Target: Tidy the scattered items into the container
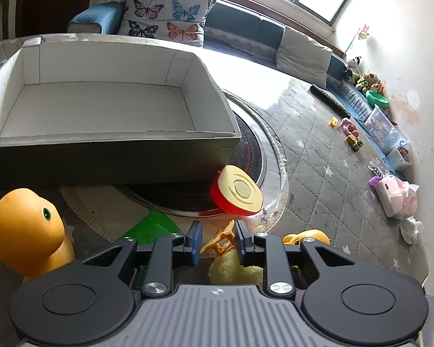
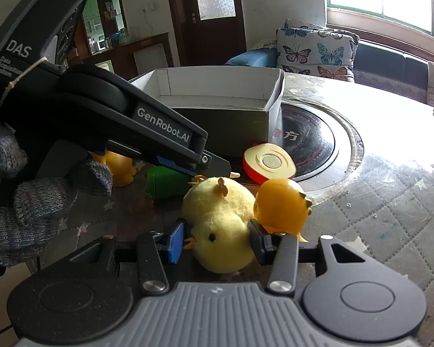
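An empty white-lined cardboard box (image 1: 101,107) stands on the table; it also shows in the right wrist view (image 2: 217,92). A yellow plush chick (image 2: 220,222) lies between the fingers of my right gripper (image 2: 217,243), which close against its sides. My left gripper (image 1: 218,243) is open just above the chick's orange feet (image 1: 221,238), with the plush body (image 1: 234,269) below it. A red and cream toy apple half (image 1: 237,192) lies ahead. A large orange duck (image 1: 26,231), a small orange duck (image 2: 280,205) and a green piece (image 2: 165,182) lie around.
A round black hotplate (image 2: 309,141) is set in the quilted table top. A sofa with butterfly cushions (image 1: 165,14) runs behind. More toys and plastic bins (image 1: 382,127) sit along the far right wall.
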The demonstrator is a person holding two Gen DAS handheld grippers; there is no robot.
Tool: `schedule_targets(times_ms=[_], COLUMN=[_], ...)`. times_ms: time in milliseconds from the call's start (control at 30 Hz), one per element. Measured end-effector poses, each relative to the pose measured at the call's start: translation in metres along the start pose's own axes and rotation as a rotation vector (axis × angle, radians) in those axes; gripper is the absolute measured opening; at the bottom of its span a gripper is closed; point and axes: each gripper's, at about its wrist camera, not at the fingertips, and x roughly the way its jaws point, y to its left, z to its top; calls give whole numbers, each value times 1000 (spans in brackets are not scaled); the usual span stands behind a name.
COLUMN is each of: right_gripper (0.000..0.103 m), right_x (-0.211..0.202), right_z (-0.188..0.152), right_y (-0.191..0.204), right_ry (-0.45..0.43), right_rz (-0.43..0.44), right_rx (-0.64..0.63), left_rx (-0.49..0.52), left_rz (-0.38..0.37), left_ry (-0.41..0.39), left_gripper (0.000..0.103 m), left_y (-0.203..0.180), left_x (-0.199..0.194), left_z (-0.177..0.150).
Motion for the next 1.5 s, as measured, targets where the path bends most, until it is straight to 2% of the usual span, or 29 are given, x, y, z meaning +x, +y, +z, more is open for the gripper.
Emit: schedule_targets(times_ms=[100, 200, 400, 533, 667, 767, 933, 1233, 1367, 1500], right_gripper=[46, 41, 38, 39, 43, 47, 47, 48, 48, 48], right_x=[-2, -10, -9, -9, -7, -5, 2, 6, 6, 6], right_z=[1, 5, 7, 4, 1, -1, -3, -5, -5, -6], right_y=[2, 6, 12, 14, 17, 18, 18, 18, 19, 20], right_ry=[-7, -36, -27, -14, -5, 3, 21, 26, 27, 27], right_rz=[7, 25, 13, 16, 13, 12, 25, 34, 31, 27], right_rx=[-1, -8, -32, -39, -49, -46, -37, -28, -30, -32], left_rx=[-2, -4, -9, -40, -46, -57, -123, -259, -257, -263], left_rz=[-9, -17, -35, -34, -42, -46, -36, -122, -154, -142], left_ry=[-1, -1, -3, 6, 6, 3, 6, 10, 19, 34], left_gripper=[20, 17, 17, 20, 31, 33, 38, 38, 38, 38], left_y=[0, 0, 0, 4, 3, 4, 11, 29, 24, 21], left_x=[-4, -8, -15, -17, -22, -26, -22, -35, -35, -25], left_z=[-1, -2, -4, -7, -12, -15, -21, -28, -29, -26])
